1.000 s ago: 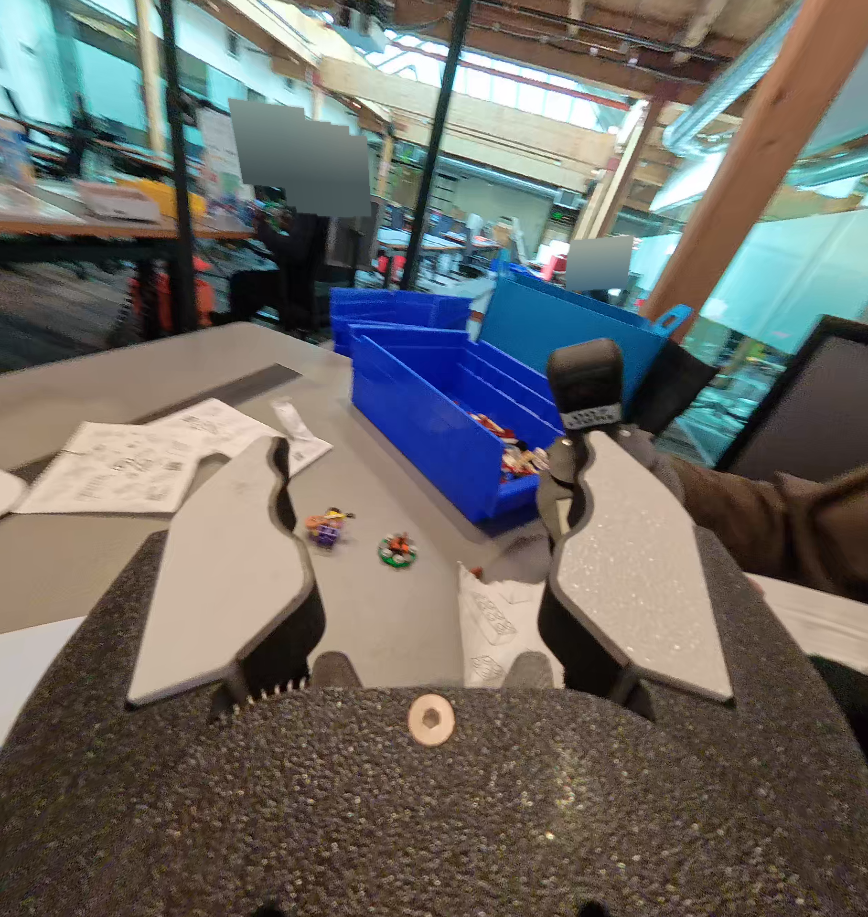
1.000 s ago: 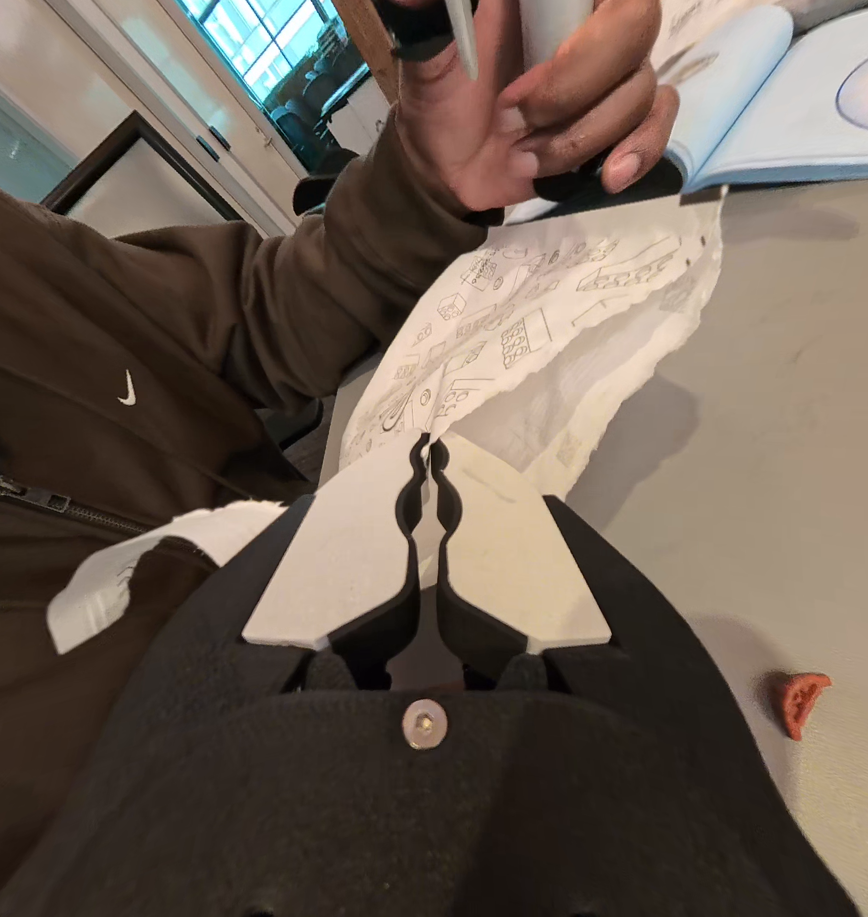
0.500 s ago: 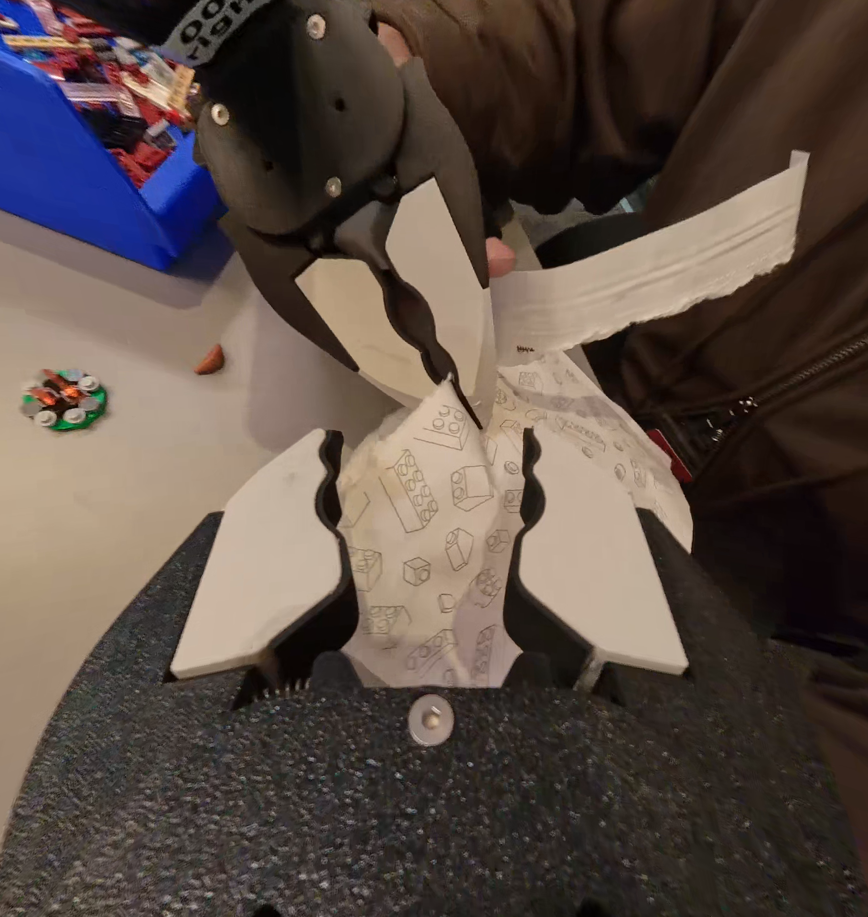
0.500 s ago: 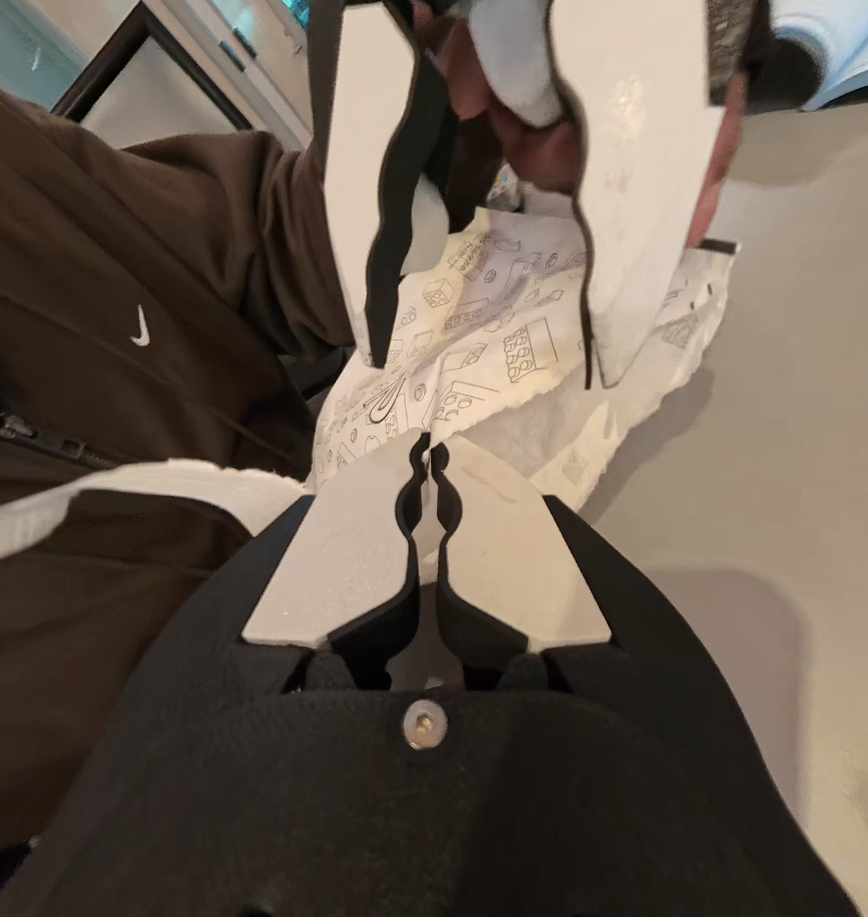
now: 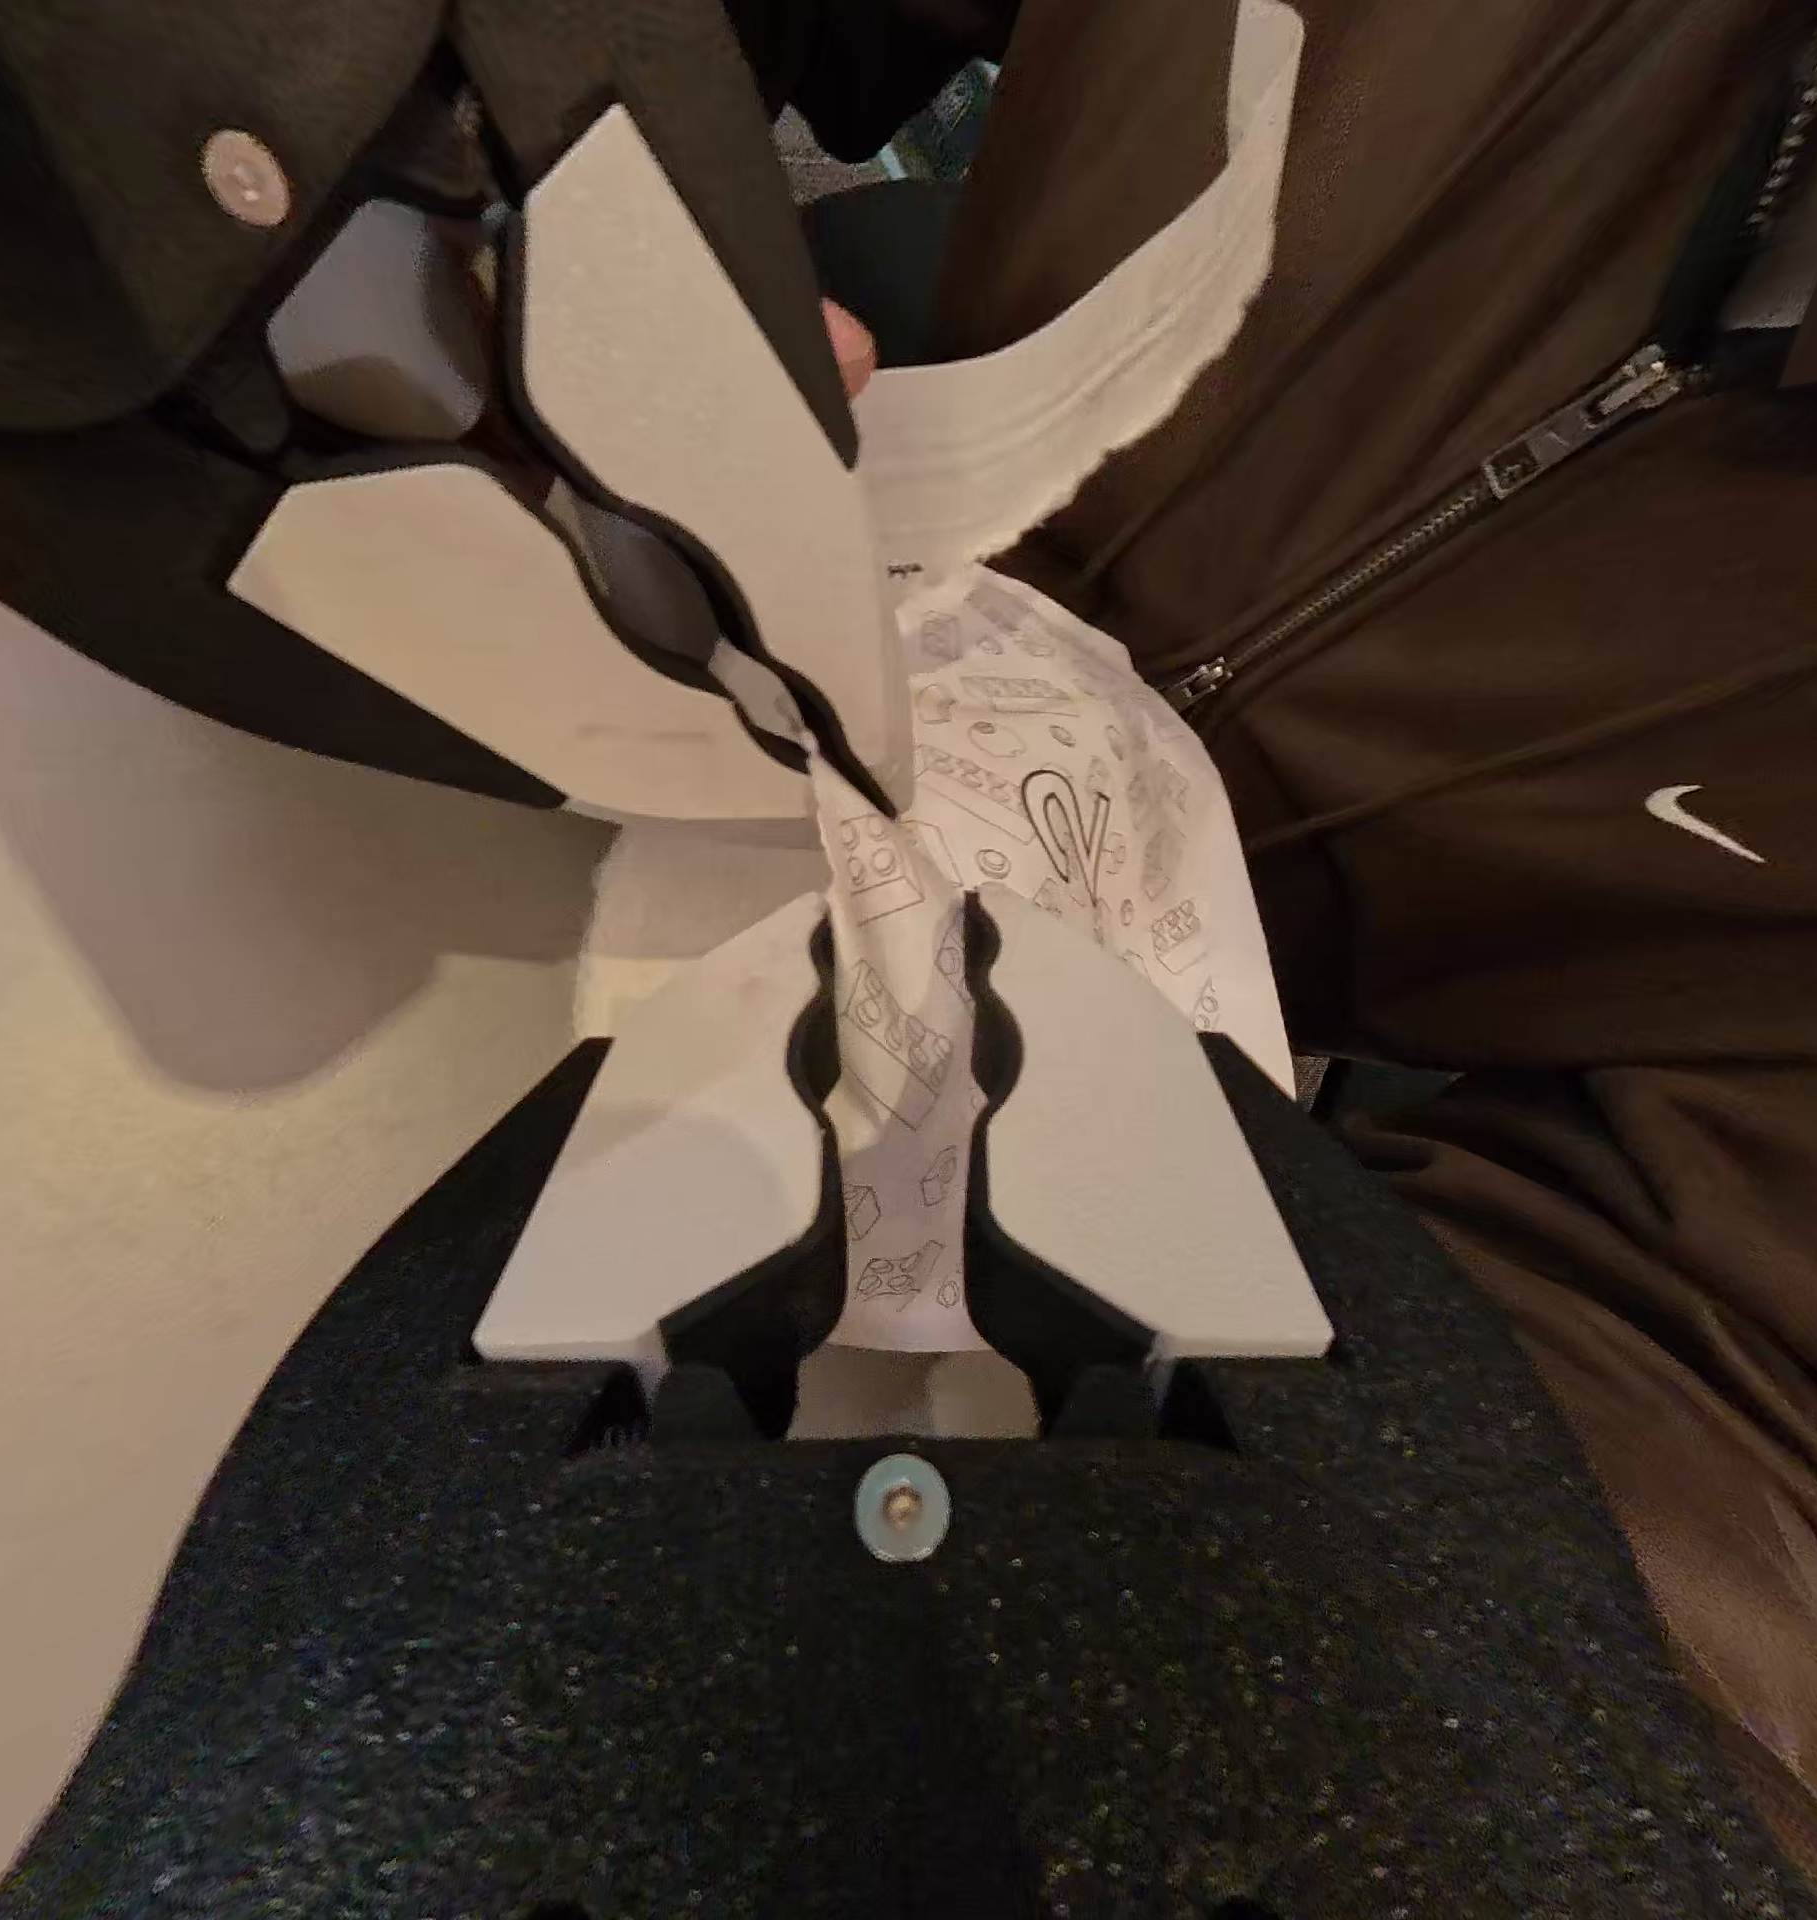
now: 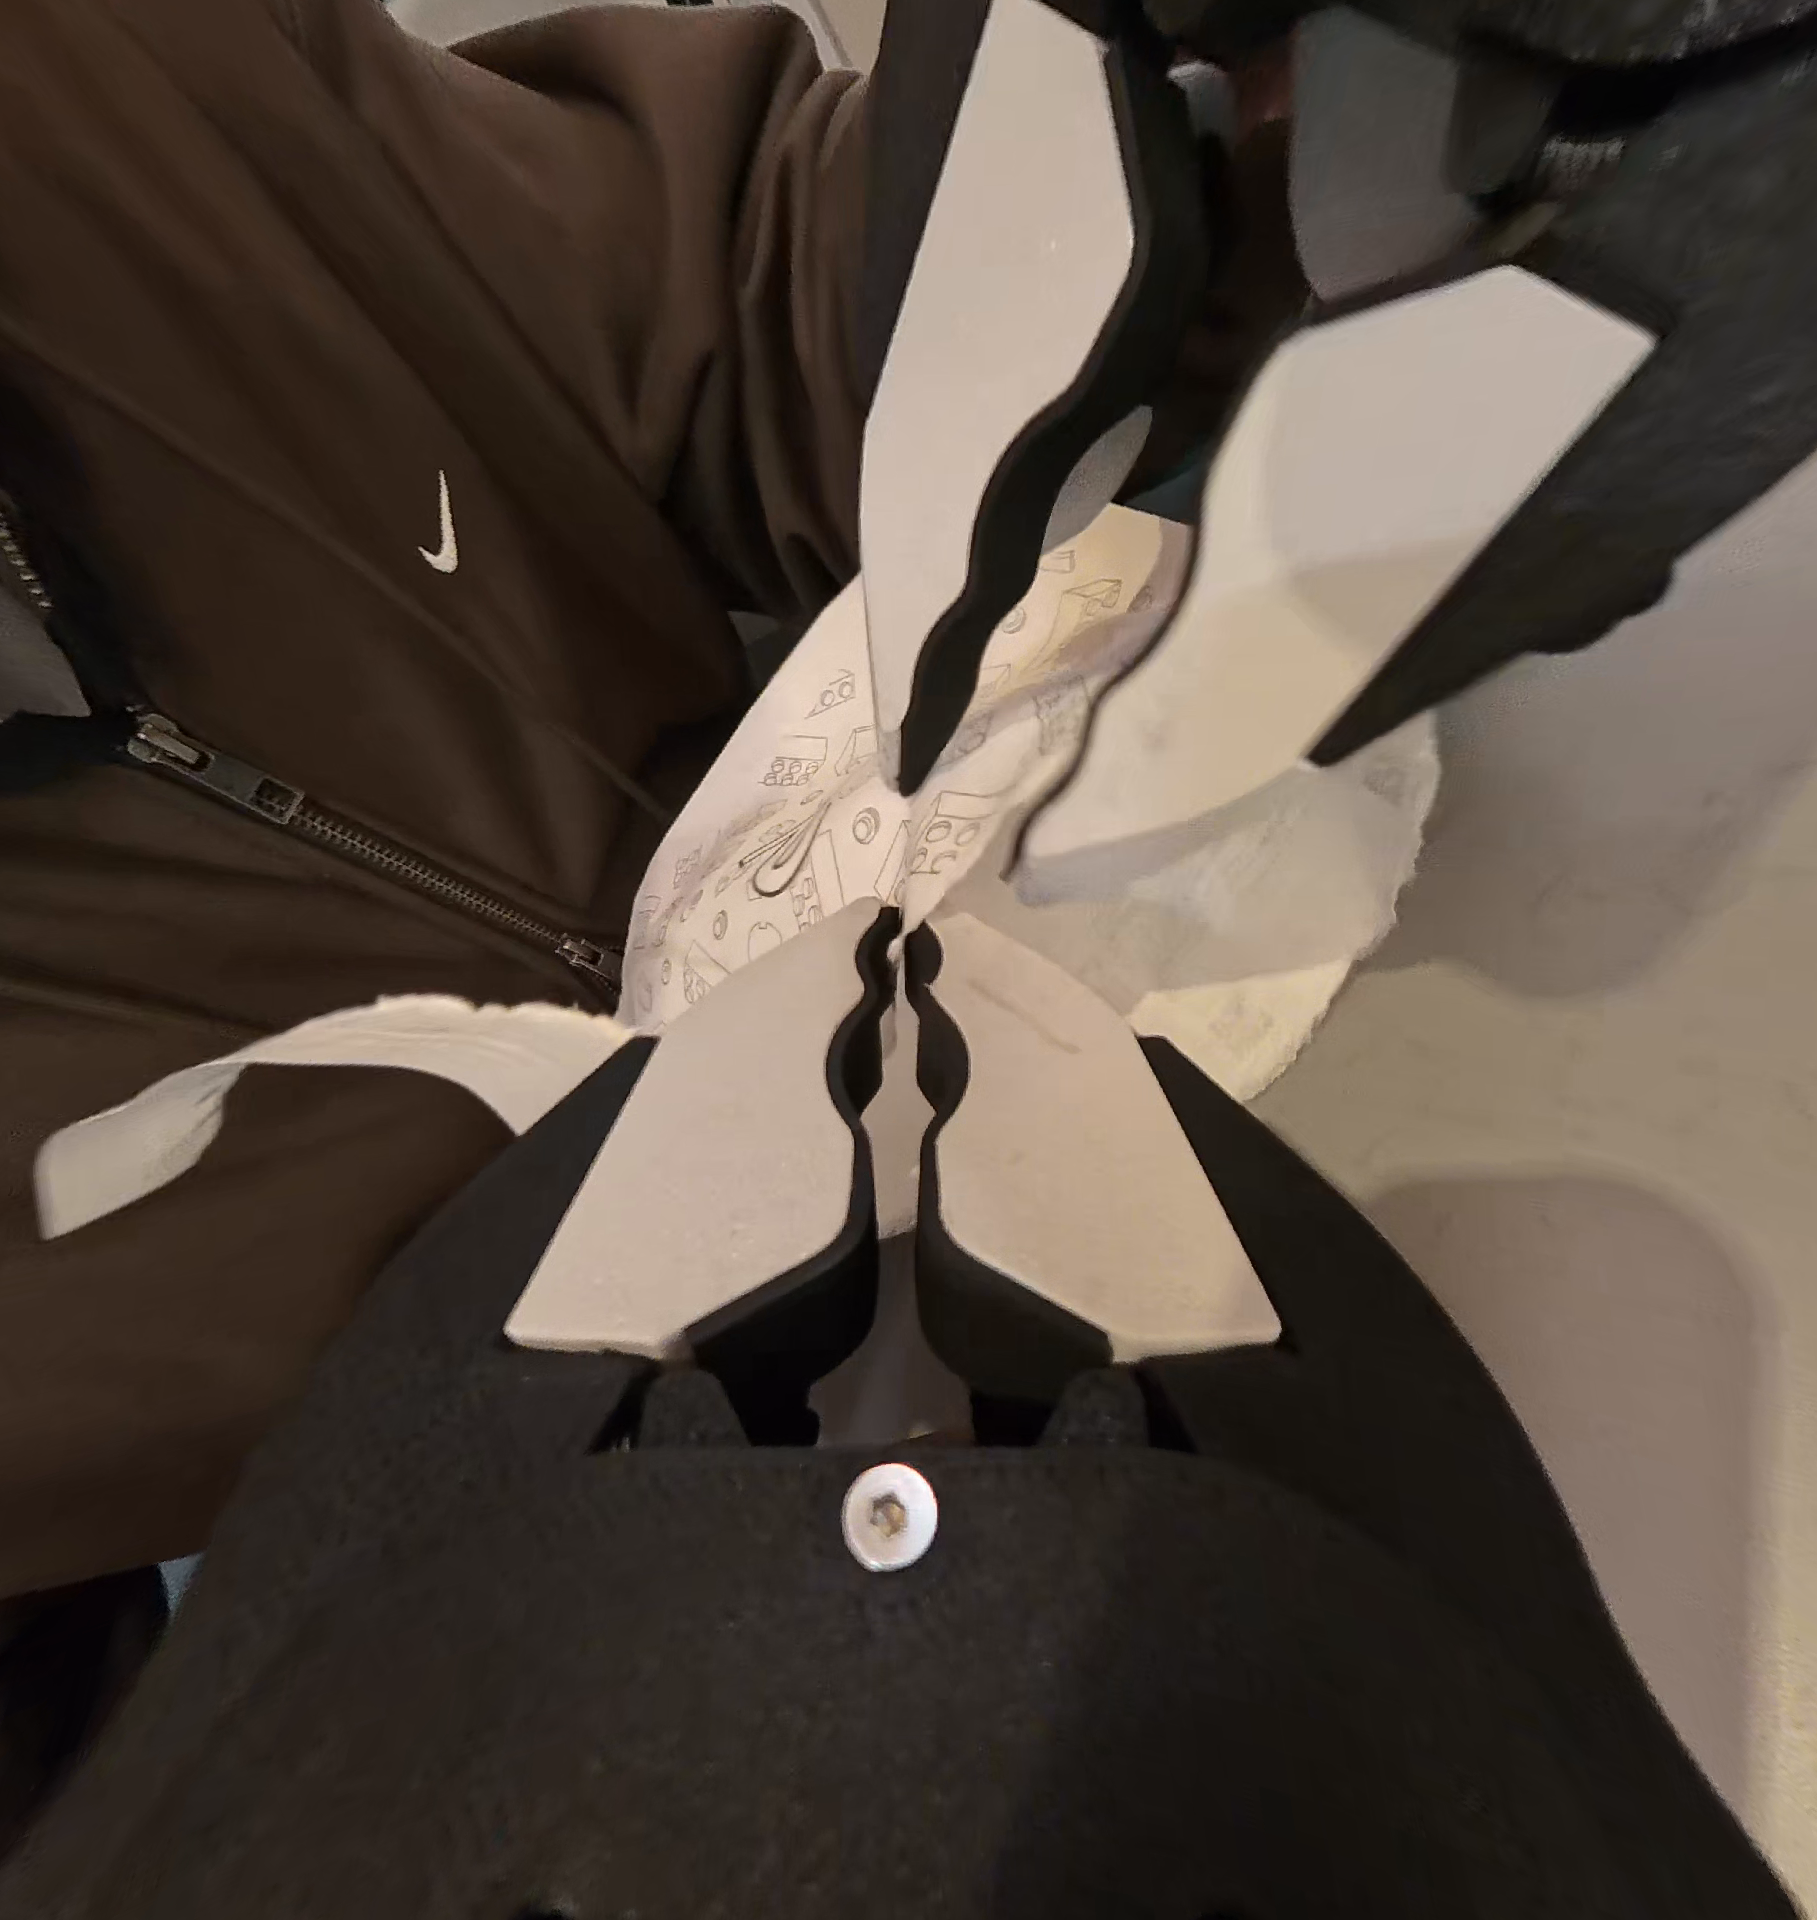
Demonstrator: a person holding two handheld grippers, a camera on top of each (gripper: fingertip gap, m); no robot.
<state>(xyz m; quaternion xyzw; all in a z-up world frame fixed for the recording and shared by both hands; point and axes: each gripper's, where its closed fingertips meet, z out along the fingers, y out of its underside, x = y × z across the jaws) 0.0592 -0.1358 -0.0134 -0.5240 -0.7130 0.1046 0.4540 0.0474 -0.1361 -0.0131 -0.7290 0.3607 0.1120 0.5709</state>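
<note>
Pale, smooth table (image 5: 156, 1143) on the left, soft shadows across it; more of the same at right (image 6: 1610, 1039), dimly lit.

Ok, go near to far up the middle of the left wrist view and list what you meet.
Left gripper with its fingers closed in on the printed paper bag → the bag's crumpled stretch between the two grippers → right gripper, shut on the bag's far edge → torn white strip → brown jacket.
</note>
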